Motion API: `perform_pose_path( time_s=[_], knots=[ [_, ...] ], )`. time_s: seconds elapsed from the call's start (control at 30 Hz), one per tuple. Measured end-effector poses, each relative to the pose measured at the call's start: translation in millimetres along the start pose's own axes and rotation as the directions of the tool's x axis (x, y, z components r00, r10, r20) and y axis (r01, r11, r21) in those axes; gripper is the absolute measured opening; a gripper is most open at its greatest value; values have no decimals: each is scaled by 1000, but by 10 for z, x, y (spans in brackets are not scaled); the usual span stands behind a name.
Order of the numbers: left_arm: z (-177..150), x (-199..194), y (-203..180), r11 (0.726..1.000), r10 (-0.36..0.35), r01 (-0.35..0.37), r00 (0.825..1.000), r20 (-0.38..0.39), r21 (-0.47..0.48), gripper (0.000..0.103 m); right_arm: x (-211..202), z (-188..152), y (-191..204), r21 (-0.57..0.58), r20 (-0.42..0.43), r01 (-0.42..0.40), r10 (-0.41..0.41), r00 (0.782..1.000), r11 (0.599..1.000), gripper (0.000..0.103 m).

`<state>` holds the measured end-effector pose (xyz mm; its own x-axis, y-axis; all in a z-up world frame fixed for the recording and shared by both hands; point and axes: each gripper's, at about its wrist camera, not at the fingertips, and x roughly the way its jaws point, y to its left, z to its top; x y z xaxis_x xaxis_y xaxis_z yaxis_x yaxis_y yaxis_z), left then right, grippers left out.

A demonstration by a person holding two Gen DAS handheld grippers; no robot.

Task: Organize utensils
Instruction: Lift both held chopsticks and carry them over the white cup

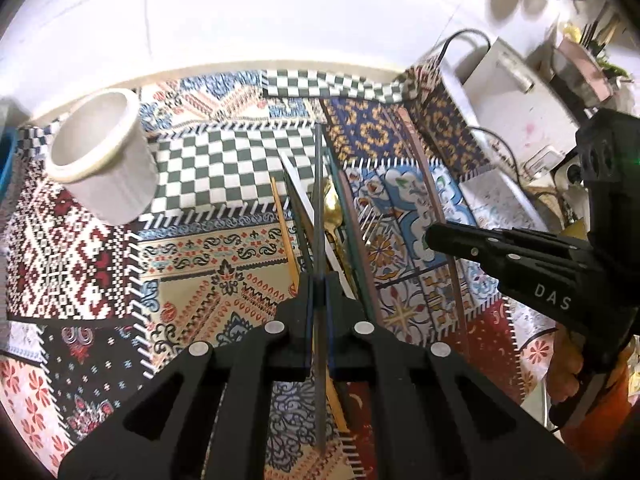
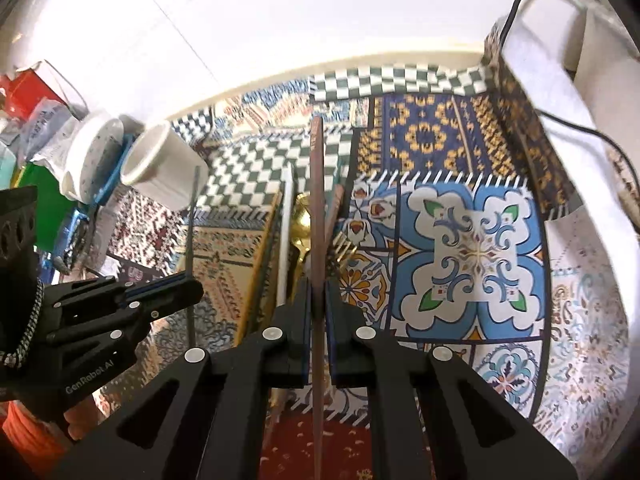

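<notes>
My left gripper [image 1: 319,280] is shut on a thin grey chopstick [image 1: 319,184] and holds it above the patterned cloth. My right gripper [image 2: 318,288] is shut on a brown chopstick [image 2: 317,184]; it shows in the left wrist view [image 1: 434,236] at the right, with that chopstick [image 1: 430,184] arcing past it. Below lie a gold spoon [image 1: 332,208], a gold fork [image 2: 344,246], a white stick [image 2: 285,240] and a yellow chopstick [image 1: 285,236]. A white ribbed cup [image 1: 106,160] stands at the left, empty as far as I see. The left gripper shows in the right wrist view [image 2: 192,292].
The patchwork tablecloth [image 2: 472,248] covers the table up to a white wall. A white box with black cables [image 1: 516,100] stands at the right. A white lidded jar [image 2: 88,156], a blue tray and packaging crowd the left edge.
</notes>
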<state>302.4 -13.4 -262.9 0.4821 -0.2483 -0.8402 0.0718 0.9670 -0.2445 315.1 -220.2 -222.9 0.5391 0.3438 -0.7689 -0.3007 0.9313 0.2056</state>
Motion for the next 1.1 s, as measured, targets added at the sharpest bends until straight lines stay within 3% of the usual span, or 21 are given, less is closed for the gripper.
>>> perform_pose_path(
  time_s=[0.27,0.47,0.83,1.1],
  knots=[
    [-87,-456,-24,999,28,-25,992,123,-25,4,-288,-34,209,-27,87,-5,8,996,1000,6],
    [-66,-816,0,997,61,-51,974,217,-50,3,-458,20,439,-83,162,-20,34,986,996,6],
    [59,-1484,236,988,146,-112,914,377,-110,3,-608,396,962,-201,258,-52,104,961,978,6],
    [140,-1782,470,974,210,-148,872,441,-170,3,-595,695,1353,-291,298,-77,167,940,954,6]
  ],
)
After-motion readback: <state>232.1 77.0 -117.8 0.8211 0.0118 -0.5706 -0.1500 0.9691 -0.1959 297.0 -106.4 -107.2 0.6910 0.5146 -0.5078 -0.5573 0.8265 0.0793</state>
